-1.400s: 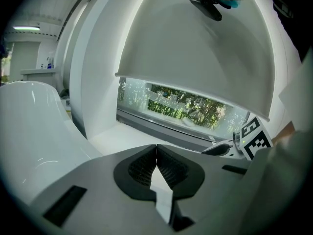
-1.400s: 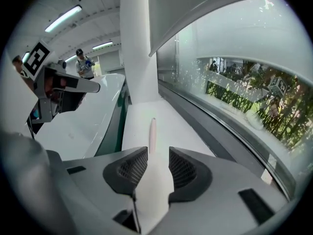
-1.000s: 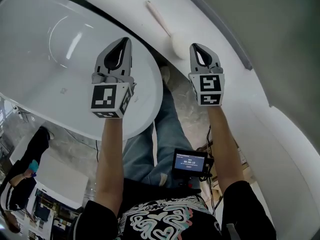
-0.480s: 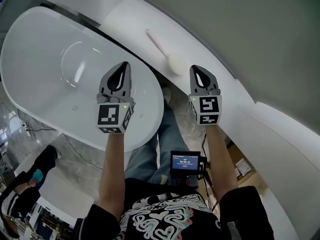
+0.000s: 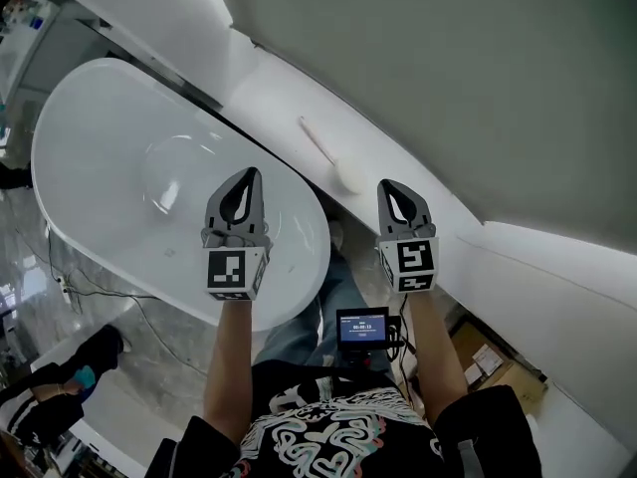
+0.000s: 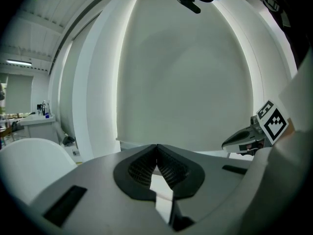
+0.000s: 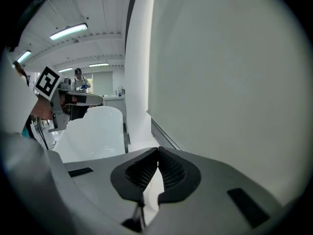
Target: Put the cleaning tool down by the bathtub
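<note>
The cleaning brush (image 5: 328, 152) lies on the white ledge (image 5: 279, 93) just beside the bathtub (image 5: 109, 137), a little above the centre of the frame. Its round head points toward the lower right, and neither tool touches it. The left tool (image 5: 249, 175) hovers over the right end of the tub. The right tool (image 5: 390, 187) hovers near the brush head, slightly below and to the right of it. On both, the jaws are pressed together with nothing between them. By my judgement the brush is already put down, so what remains is a clean retreat. It is better to draw both tools toward the bottom of the frame, jaws closed, and not to swing the right one over the brush head, which could roll off the ledge.
</note>
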